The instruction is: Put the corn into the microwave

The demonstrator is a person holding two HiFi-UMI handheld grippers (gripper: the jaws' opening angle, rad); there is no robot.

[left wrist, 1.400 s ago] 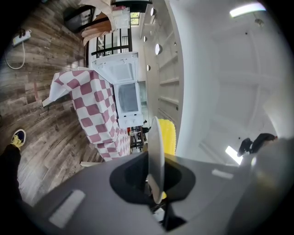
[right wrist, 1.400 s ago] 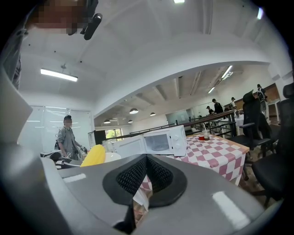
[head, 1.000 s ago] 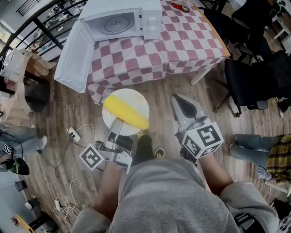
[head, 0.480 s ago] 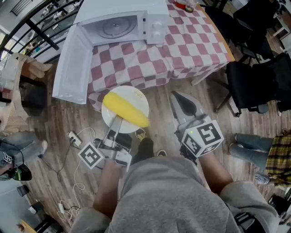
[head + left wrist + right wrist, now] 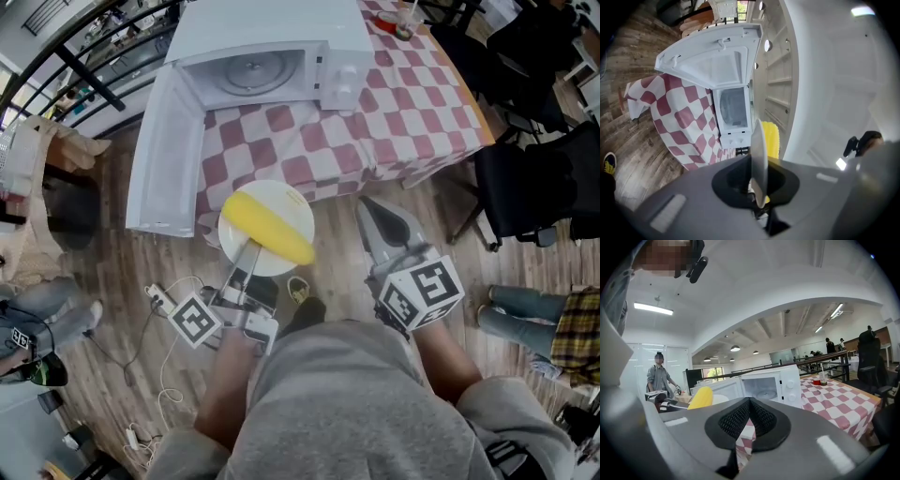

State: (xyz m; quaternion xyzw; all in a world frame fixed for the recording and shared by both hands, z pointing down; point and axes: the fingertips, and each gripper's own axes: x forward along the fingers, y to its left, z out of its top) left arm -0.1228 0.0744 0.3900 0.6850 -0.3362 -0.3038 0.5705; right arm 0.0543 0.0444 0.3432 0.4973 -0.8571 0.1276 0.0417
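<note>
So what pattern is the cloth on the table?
Red-and-white checks on the tablecloth, clearest in the head view.

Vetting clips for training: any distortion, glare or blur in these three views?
Head view: evenly lit, sharp, slight edge bending; corn crisp. Left gripper view: heavy fisheye, dark corners, scene sideways, plate soft up close. Right gripper view: fisheye, bright ceiling lamps, microwave clear.
</note>
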